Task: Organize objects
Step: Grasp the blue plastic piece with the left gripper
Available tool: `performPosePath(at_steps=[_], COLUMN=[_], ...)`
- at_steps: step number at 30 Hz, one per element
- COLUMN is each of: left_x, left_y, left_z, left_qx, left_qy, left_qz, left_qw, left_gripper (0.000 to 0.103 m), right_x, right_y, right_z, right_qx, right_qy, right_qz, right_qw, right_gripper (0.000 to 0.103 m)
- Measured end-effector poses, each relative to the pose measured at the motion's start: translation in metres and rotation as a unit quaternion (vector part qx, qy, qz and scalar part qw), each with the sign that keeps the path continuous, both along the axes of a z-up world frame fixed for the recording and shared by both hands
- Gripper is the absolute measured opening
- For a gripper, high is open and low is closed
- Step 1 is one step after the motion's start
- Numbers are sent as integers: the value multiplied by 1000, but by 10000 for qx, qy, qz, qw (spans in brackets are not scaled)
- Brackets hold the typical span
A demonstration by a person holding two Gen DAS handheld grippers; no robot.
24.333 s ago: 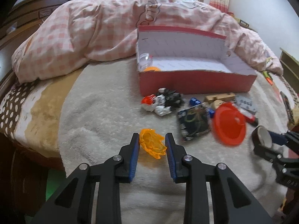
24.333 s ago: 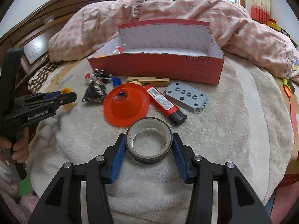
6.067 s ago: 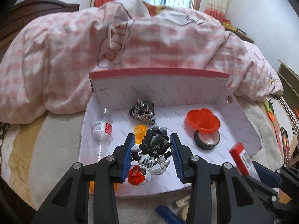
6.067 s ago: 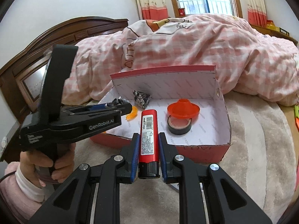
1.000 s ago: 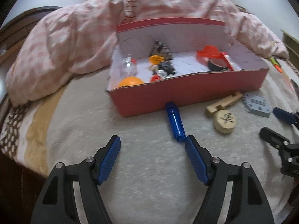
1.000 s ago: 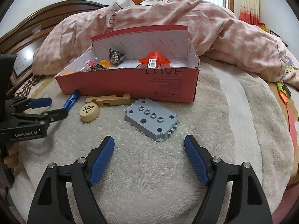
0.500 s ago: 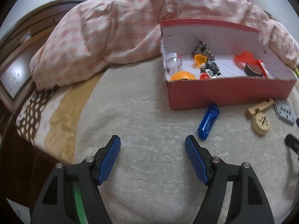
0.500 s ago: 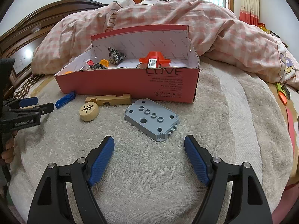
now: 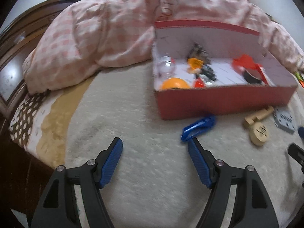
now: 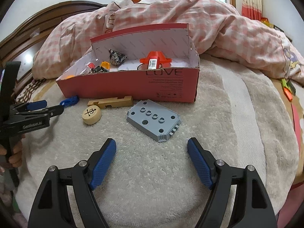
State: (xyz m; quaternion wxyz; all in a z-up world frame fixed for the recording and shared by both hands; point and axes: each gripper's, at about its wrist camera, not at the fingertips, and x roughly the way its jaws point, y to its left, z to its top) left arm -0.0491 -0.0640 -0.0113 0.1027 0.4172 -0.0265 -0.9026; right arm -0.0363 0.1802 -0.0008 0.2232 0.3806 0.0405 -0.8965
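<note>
A red cardboard box (image 9: 224, 102) (image 10: 133, 87) lies on the cream blanket and holds several toys, an orange ball (image 9: 174, 83), a red cone (image 10: 155, 58) and a red tube. In front of it lie a blue clip (image 9: 198, 127) (image 10: 69, 101), a wooden block (image 10: 111, 102) (image 9: 259, 115), a round wooden piece (image 10: 91, 115) (image 9: 259, 134) and a grey plastic plate (image 10: 153, 120) (image 9: 285, 120). My left gripper (image 9: 154, 159) is open and empty, the blue clip just beyond its right finger. My right gripper (image 10: 152, 159) is open and empty, just short of the grey plate.
A pink checked quilt (image 9: 106, 34) (image 10: 228, 28) is heaped behind the box. The wooden bed frame (image 9: 17, 43) runs along the left, and the blanket's edge drops off there. A hand (image 10: 13, 154) holds the left gripper at the left of the right wrist view.
The left wrist view has swung left over the last second, so the box and the blue clip moved right in it; the clip now lies slanted. The right gripper has kept still.
</note>
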Motion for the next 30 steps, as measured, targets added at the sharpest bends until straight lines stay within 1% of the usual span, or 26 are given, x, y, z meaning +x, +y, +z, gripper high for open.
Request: performPosePath(at_steps=[2, 3, 6, 7, 10, 11, 13, 15, 17, 18, 20, 24, 26, 30], left_x=[0, 1, 4, 4, -4, -6, -14, -21, -25, -25, -24, -21, -17, -10], left_y=[-5, -6, -5, -2, 7, 11, 19, 25, 26, 25, 26, 27, 27, 29], left_z=[0, 0, 3, 5, 8, 8, 7, 3, -1, -1, -1, 0, 1, 2], left_qx=[-92, -45, 382, 584, 989, 1045, 1060, 970, 1075, 1072, 1051, 1060, 1096, 1050], left_qy=[5, 1, -38, -43, 21, 33, 63, 23, -62, -8, 38, 44, 58, 136], left_qz=[147, 146, -128, -213, -286, -286, -271, -176, -72, -4, 13, -57, -157, -272], left_qw=[9998, 9999, 9992, 9981, 9947, 9941, 9940, 9951, 9942, 9942, 9945, 9943, 9938, 9940], left_gripper=[73, 73, 73, 73, 73, 73, 73, 73, 70, 68, 49, 48, 48, 48], right_x=[-1, -1, -1, -1, 0, 0, 1, 2, 2, 2, 2, 2, 1, -10], right_y=[2, 2, 1, 0, -1, -1, -1, -1, -1, -2, -3, -5, -4, 3], right_z=[1, 1, 1, 1, 0, 0, 0, 0, 0, 0, 0, 0, 1, 10], right_qx=[-55, -59, -7, 19, 53, 59, 72, 76, 93, 113, 167, 211, 159, -259], right_qy=[-38, -44, -27, -16, 10, 16, 24, 32, 42, 51, 76, 71, -12, -381], right_qz=[-7, -11, -1, -3, -26, -27, -29, -32, -31, -32, -33, -42, -113, -580], right_qw=[10000, 10000, 10000, 10000, 10000, 10000, 10000, 10000, 9999, 9999, 9998, 9997, 9998, 9973], right_gripper=[79, 79, 79, 79, 79, 79, 79, 79, 79, 79, 79, 79, 79, 80])
